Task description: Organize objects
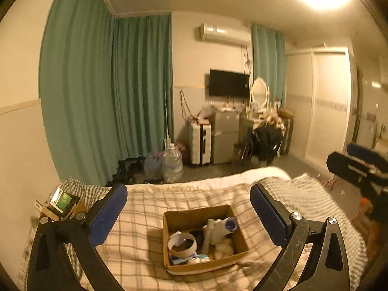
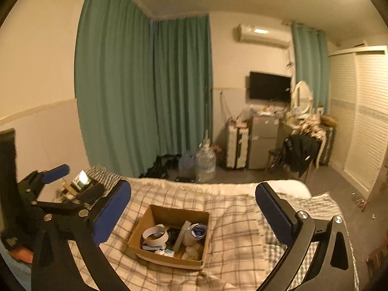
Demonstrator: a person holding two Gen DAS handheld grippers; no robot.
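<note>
Both claws are held high above the bed (image 1: 150, 208), the left gripper (image 1: 189, 215) and right gripper (image 2: 194, 215) spread wide, nothing pinched. The cardboard box (image 2: 169, 215) lies mid-bed, its long axis running near to far, a tape roll (image 2: 155, 236) at its left. No grasp seems begun; a descent is called for next.
</note>
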